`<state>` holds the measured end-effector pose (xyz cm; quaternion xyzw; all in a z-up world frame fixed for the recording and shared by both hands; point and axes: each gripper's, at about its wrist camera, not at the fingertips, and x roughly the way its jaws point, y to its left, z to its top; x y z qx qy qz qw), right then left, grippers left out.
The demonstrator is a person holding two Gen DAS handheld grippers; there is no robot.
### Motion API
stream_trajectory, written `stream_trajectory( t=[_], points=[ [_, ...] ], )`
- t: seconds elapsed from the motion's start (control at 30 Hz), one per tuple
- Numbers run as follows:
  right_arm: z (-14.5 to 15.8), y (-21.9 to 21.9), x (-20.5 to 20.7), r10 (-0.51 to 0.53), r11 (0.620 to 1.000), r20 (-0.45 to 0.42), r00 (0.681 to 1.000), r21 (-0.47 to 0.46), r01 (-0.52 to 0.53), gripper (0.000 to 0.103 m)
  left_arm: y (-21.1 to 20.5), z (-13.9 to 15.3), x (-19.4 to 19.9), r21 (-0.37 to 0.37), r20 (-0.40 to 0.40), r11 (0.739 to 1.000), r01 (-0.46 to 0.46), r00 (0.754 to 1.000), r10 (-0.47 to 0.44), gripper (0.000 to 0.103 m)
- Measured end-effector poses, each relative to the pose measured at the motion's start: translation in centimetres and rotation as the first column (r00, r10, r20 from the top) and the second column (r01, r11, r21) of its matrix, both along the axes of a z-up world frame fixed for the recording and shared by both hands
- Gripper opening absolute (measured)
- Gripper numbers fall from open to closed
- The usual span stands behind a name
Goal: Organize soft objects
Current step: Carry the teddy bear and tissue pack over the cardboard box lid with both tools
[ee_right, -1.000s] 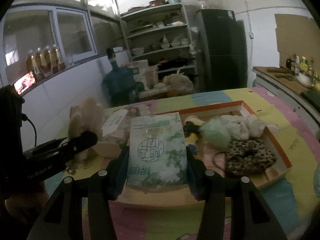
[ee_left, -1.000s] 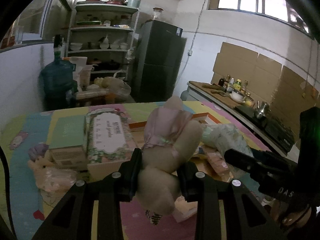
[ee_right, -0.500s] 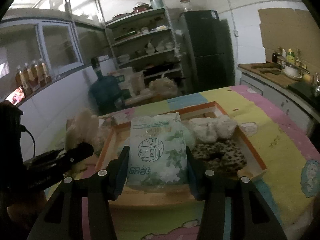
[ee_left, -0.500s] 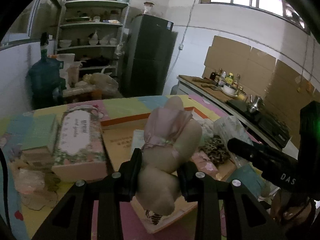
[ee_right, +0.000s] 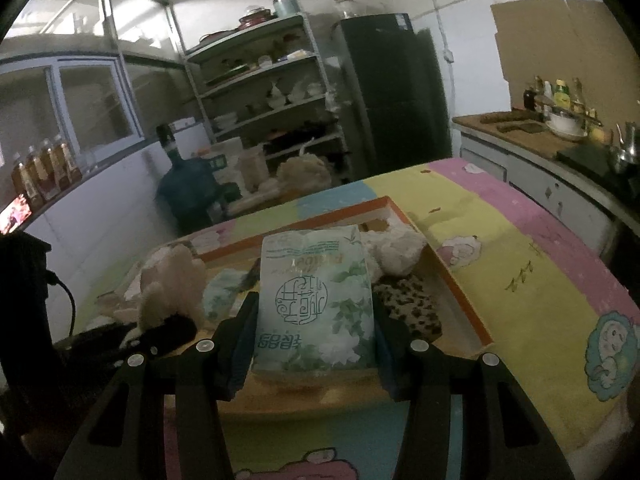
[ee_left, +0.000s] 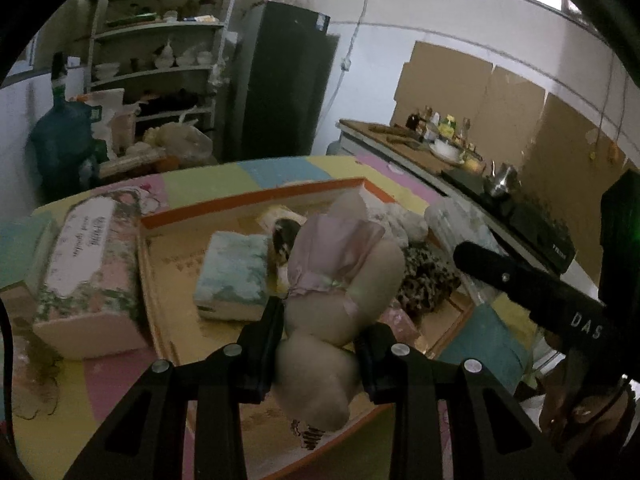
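My left gripper [ee_left: 318, 344] is shut on a beige plush toy [ee_left: 344, 280] in a pink dress, held over the orange-rimmed cardboard tray [ee_left: 248, 200]. In the tray lie a pale green tissue pack [ee_left: 232, 276], a white fluffy item [ee_left: 404, 220] and a leopard-print scrunchie [ee_left: 428, 280]. My right gripper [ee_right: 314, 328] is shut on a green floral tissue pack [ee_right: 316, 300], hovering above the same tray [ee_right: 452, 284]. The plush toy [ee_right: 172, 284] and the left gripper show at the left of the right wrist view; the right gripper's black finger [ee_left: 520, 284] crosses the left wrist view.
A floral tissue box [ee_left: 88, 264] sits left of the tray on the pastel table cover [ee_right: 520, 264]. Behind stand a shelf rack [ee_right: 264, 92], a dark fridge [ee_right: 392, 92] and a blue water jug [ee_right: 188, 188]. A counter with bottles and a stove [ee_left: 480, 176] runs along the right.
Both grippers have moved forward over the tray with their loads. The tray now fills more of each view and the floral box has slid to the left.
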<state>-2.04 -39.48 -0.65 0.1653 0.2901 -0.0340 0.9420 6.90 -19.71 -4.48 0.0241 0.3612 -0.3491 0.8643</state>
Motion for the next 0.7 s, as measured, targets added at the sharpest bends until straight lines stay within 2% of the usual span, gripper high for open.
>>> stream_trajectory(
  t=[0.2, 0.7],
  points=[
    [-0.8, -1.1, 0.1, -0.012, 1.000, -0.015, 1.000, 0.016, 0.012, 0.053, -1.5, -1.3, 0.0, 0.056, -0.020, 0.998, 0.018, 1.000, -0.017, 0.034],
    [-2.0, -2.6, 0.8, -0.022, 0.999, -0.034, 0.999, 0.042, 0.023, 0.053, -3.4, -2.4, 0.6, 0.105, -0.045, 0.994, 0.044, 0.998, -0.039, 0.034]
  ],
)
